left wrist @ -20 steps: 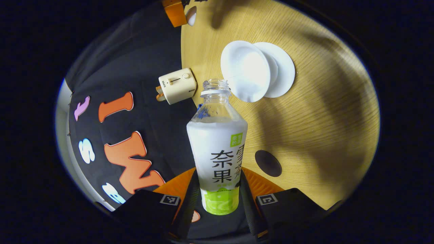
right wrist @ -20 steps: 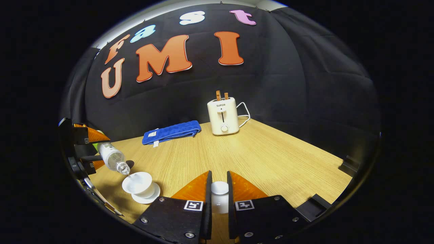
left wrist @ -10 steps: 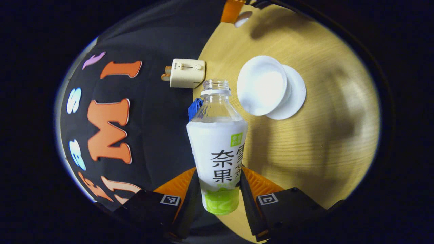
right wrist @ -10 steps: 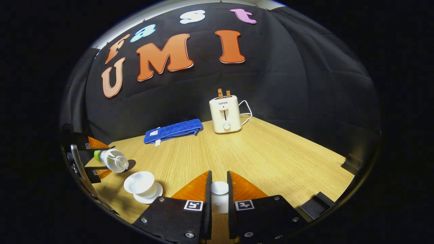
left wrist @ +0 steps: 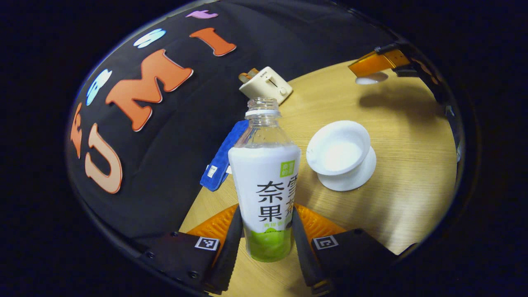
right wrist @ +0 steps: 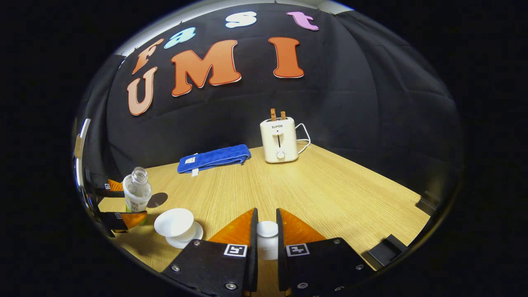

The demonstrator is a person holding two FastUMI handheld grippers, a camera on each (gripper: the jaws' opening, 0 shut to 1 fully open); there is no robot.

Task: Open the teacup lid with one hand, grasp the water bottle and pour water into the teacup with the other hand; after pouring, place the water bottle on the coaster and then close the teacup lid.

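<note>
At the far left of the right gripper view, the left gripper (right wrist: 123,204) has the water bottle (right wrist: 136,190) clamped low on its body, both fingers pressing the label; the bottle stands close to upright, cap off, mouth open; thin clear plastic, I'd say, light and squashy, so that low grip wants to stay firm but gentle, with water inside ready to slosh out of the open neck; just behind it lies the dark round coaster (right wrist: 157,200), flat on the table (right wrist: 330,185), small target, very near; next to the right, the teacup (right wrist: 174,222) sits open on its saucer (right wrist: 194,237), white, surely brittle and easy to tip if the bottle swings into it; in the left gripper view the cup (left wrist: 339,146) shows well clear of the bottle (left wrist: 266,181); further right, the right gripper (right wrist: 266,243) is closed on the knob of the teacup lid (right wrist: 267,229), a small smooth thing, slippery I'd guess, held above bare wood; beyond, a blue cloth (right wrist: 214,158) and a toaster (right wrist: 279,139) sit by the back wall, well apart; plenty of open table to the right, its edge falling away at the far side.
</note>
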